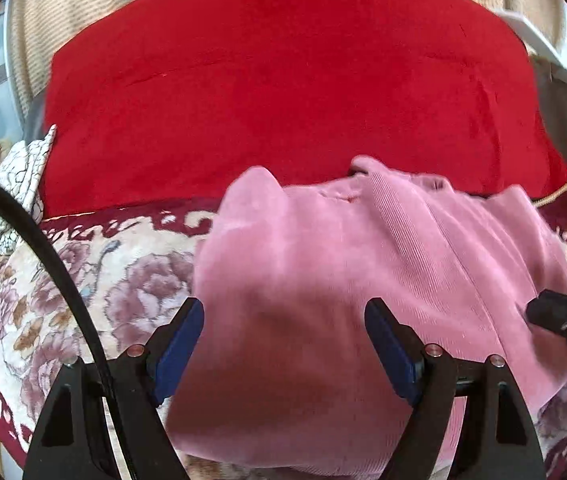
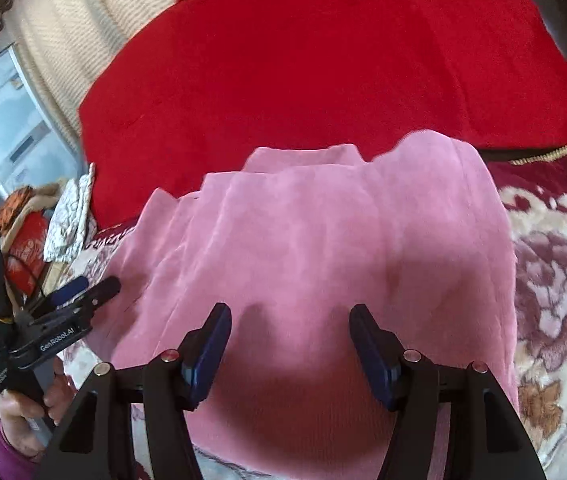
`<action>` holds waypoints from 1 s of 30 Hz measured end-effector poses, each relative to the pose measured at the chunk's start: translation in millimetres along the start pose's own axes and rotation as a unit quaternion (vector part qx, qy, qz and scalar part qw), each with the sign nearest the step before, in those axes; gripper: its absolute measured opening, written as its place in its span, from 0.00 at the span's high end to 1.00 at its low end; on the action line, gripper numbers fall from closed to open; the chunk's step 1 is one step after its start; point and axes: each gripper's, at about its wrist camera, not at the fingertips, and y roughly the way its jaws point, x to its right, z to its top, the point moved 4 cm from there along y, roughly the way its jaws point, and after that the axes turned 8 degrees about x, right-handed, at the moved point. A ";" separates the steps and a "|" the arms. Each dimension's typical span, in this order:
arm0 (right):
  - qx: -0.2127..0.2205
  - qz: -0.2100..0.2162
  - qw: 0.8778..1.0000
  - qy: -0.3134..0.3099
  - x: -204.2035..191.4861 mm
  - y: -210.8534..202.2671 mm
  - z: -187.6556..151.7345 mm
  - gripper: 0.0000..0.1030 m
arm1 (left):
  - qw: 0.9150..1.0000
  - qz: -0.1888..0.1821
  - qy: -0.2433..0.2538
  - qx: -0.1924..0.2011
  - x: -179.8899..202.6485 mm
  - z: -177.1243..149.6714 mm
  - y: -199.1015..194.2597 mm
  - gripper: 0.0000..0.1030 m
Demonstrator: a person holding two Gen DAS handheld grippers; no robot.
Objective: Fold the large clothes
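A pink corduroy garment (image 1: 323, 264) lies folded into a compact stack on a floral blanket (image 1: 83, 288). It also shows in the right wrist view (image 2: 323, 248). My left gripper (image 1: 283, 320) is open and empty, hovering just above the garment's near left part. My right gripper (image 2: 289, 328) is open and empty above the garment's near edge. The right gripper's tip shows at the right edge of the left wrist view (image 1: 563, 320). The left gripper, held by a hand, shows at the left of the right wrist view (image 2: 87, 292).
A large red cloth (image 1: 283, 92) lies beyond the garment, also in the right wrist view (image 2: 323, 60). A white crackle-patterned item (image 1: 19, 184) sits at the left. A red can (image 2: 27, 252) and clutter stand at the far left. A beige knit cover (image 2: 63, 20) hangs behind.
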 end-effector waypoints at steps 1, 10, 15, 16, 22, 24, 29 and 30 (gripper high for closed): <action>-0.005 -0.001 1.000 -0.003 -1.9 3.4 -1.8 0.36 | 1.000 0.006 0.006 -0.014 2.7 -3.6 7.3 0.19; -0.014 0.003 1.000 0.011 1.5 10.4 -9.7 0.36 | 0.999 0.025 0.012 -0.024 3.4 -5.5 9.6 0.18; 0.024 -0.028 0.999 -0.001 2.2 -11.4 -2.8 0.36 | 0.997 0.074 0.018 0.006 -17.5 2.1 -6.3 0.18; 0.030 -0.042 0.999 0.008 8.8 -15.6 0.9 0.36 | 0.996 0.083 0.012 0.004 -23.3 2.5 -5.4 0.18; -0.019 -0.028 0.995 0.098 61.1 7.0 -5.3 0.40 | 0.994 0.081 -0.034 -0.060 -55.4 -13.7 16.6 0.16; -0.009 -0.019 0.994 0.105 59.3 -1.8 -0.7 0.40 | 0.995 0.075 -0.042 -0.048 -58.3 -10.0 5.6 0.16; 0.033 0.001 0.991 0.127 70.3 -33.3 9.3 0.37 | 0.996 0.073 -0.050 -0.017 -61.4 -10.7 -20.3 0.16; 0.042 0.008 0.990 0.135 74.1 -39.9 9.7 0.37 | 0.995 0.082 -0.048 -0.014 -64.7 -10.8 -22.6 0.16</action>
